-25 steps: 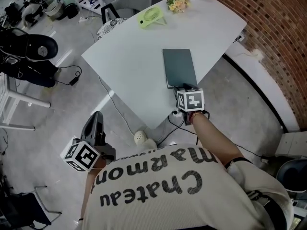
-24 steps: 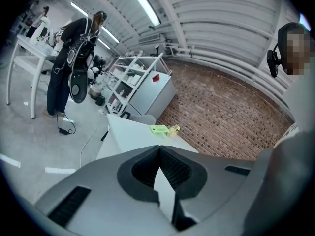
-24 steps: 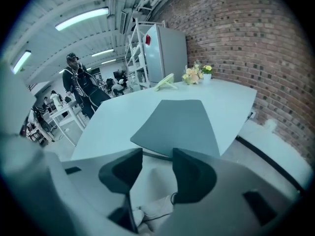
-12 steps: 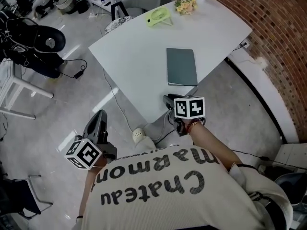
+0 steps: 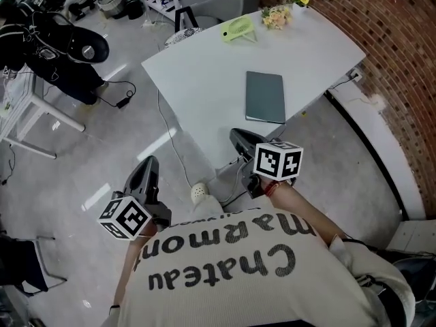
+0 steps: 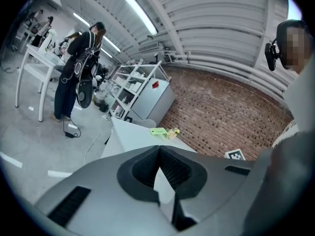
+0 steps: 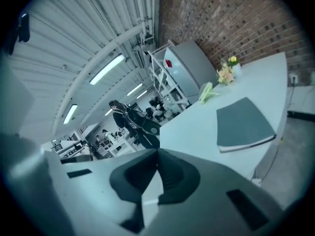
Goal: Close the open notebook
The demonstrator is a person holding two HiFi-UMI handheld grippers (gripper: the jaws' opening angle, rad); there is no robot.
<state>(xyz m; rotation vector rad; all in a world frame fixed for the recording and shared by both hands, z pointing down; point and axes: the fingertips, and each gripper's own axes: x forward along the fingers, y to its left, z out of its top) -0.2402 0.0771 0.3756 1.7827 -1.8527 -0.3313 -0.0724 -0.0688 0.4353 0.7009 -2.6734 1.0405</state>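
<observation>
Right gripper (image 5: 238, 138): formerly at the near edge of the closed notebook (image 5: 266, 96) on the white table (image 5: 204, 73). Now drawn back past the table edge and raised, well apart from the notebook. Jaws: formerly wide apart, have just been closing. Now together, with nothing between them.

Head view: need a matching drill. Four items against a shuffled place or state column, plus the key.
Items:
1. notebook
2. fan
3. flowers
4. left gripper

Place or state:
A. lime green, on the far part of the table
B. jaws together, nothing between them, over the floor
C. closed, lying flat near the table's near edge
D. at the table's far corner, by the brick wall

Pairs: 1-C, 2-A, 3-D, 4-B
</observation>
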